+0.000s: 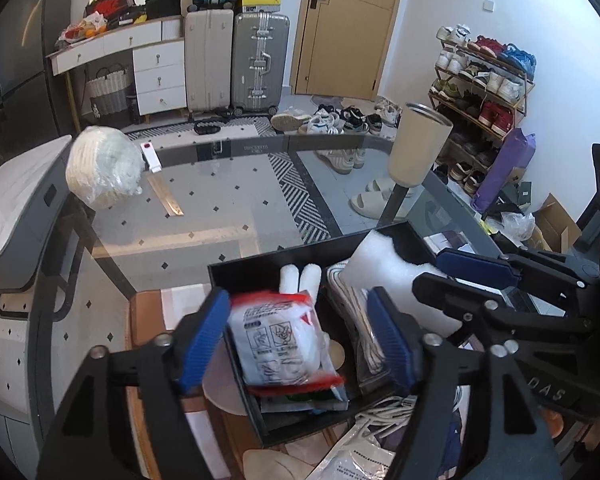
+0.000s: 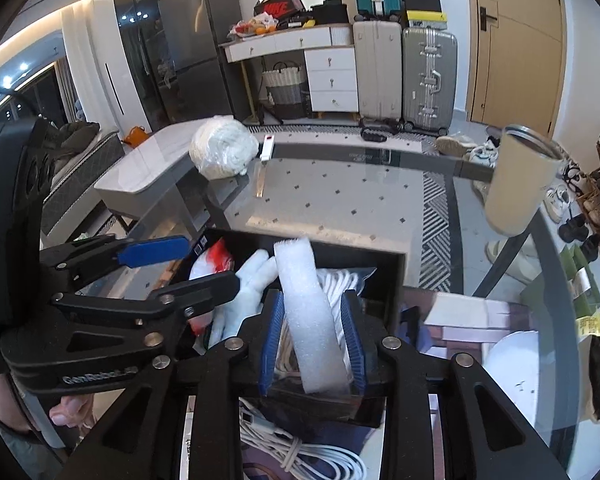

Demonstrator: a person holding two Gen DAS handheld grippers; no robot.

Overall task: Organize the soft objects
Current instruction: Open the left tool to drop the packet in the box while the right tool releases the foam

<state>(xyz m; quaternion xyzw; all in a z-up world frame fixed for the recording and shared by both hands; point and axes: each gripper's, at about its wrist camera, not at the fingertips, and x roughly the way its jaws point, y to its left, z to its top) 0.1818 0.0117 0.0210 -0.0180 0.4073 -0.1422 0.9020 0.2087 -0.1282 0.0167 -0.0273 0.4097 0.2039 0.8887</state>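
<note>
A black box [image 1: 236, 264] [image 2: 396, 276] on the glass table holds the soft items. My left gripper [image 1: 296, 336] [image 2: 212, 262] is open over the box's left part. A red-edged plastic packet [image 1: 284, 340] of white stuff lies between its blue pads, with a gap at the right pad. My right gripper [image 2: 314, 340] [image 1: 428, 270] is shut on a white foam strip [image 2: 312, 312] [image 1: 380, 272]. The strip leans up out of the box's right part. A white plush piece [image 1: 300, 276] [image 2: 252, 272] and bagged white rope [image 1: 352, 312] [image 2: 340, 280] lie inside.
A cream tumbler [image 1: 416, 144] [image 2: 520, 180] stands at the table's far right. A wrapped white bundle [image 1: 104, 168] [image 2: 222, 152] sits at the far left beside a ruler [image 1: 166, 196]. A coiled white cable [image 2: 300, 452] lies below the box. A hand [image 2: 68, 408] holds the left gripper.
</note>
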